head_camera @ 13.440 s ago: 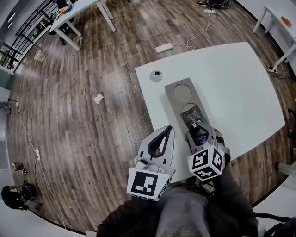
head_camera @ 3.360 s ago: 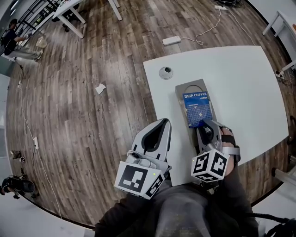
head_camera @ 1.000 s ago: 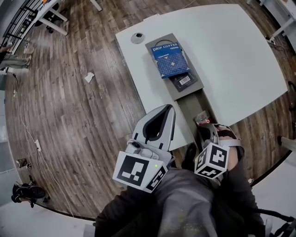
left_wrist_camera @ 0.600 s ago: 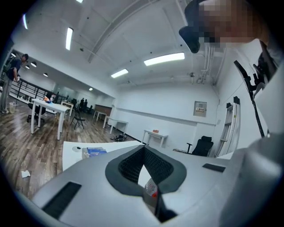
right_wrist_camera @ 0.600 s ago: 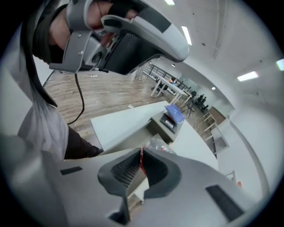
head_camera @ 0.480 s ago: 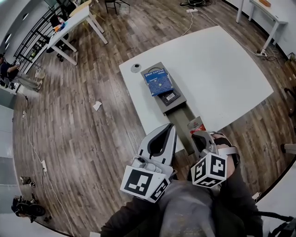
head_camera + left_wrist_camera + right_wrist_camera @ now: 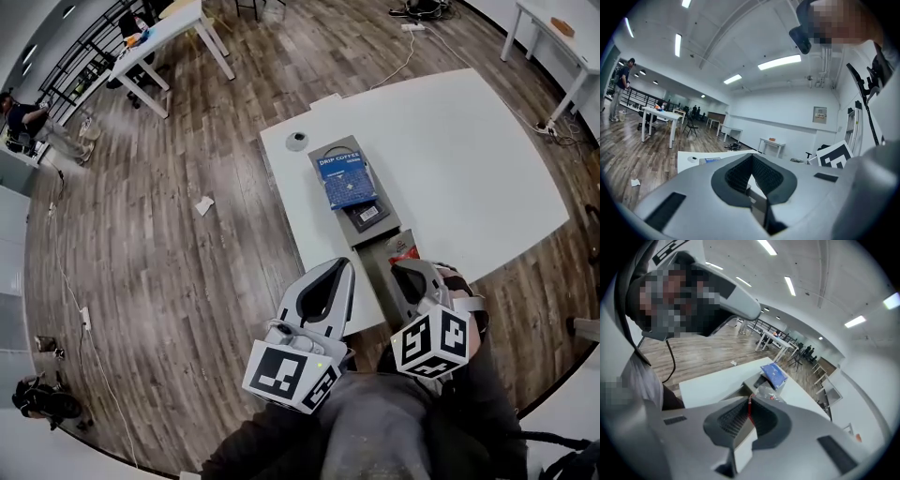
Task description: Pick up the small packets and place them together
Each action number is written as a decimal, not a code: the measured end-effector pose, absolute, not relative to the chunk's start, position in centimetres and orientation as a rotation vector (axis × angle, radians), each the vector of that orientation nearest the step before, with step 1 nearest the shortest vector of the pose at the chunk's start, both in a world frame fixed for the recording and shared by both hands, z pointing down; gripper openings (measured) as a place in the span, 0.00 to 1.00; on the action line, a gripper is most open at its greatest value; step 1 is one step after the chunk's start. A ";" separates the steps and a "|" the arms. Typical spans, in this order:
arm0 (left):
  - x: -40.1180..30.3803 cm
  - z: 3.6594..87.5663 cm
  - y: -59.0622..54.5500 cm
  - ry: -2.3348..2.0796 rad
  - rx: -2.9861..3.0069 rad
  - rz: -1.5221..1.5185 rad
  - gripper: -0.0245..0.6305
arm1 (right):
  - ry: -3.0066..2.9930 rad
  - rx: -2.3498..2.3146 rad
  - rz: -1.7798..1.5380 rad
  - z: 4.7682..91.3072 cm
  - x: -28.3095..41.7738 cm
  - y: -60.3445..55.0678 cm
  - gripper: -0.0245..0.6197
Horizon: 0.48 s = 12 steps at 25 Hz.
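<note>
My right claw is pinched shut on a small red-edged packet over the near end of the gray tray; a blue packet and a dark packet lie further along it on the counter. Left claw is closed on nothing.

The head view looks steeply down from high over the counter's near edge. The left gripper view faces level across it, the right tilts down, closer. All three share the blue packet.
</note>
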<state>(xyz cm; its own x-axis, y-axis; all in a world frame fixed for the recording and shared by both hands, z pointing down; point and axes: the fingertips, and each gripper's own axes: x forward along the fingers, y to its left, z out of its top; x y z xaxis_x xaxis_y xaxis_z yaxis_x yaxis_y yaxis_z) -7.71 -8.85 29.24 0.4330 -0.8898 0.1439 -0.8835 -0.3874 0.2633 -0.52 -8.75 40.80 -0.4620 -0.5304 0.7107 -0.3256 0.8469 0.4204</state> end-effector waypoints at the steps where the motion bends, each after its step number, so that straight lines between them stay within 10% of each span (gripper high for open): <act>1: -8.5 29.4 -9.8 -1.536 2.383 -0.030 0.04 | -2.100 0.627 -0.278 40.6 -1.2 -10.0 0.07; 12: -15.2 31.4 -17.2 -1.564 2.296 -0.014 0.04 | -2.082 0.551 -0.192 42.7 -7.0 -18.0 0.07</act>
<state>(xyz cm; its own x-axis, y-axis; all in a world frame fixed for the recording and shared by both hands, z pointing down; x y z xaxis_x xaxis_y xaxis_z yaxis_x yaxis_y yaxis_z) -15.24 -17.19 31.35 0.3868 -0.9019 0.1921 -0.8984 -0.3216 0.2990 -7.01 -18.04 42.73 -0.4560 -0.4556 0.7645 -0.3084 0.8867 0.3445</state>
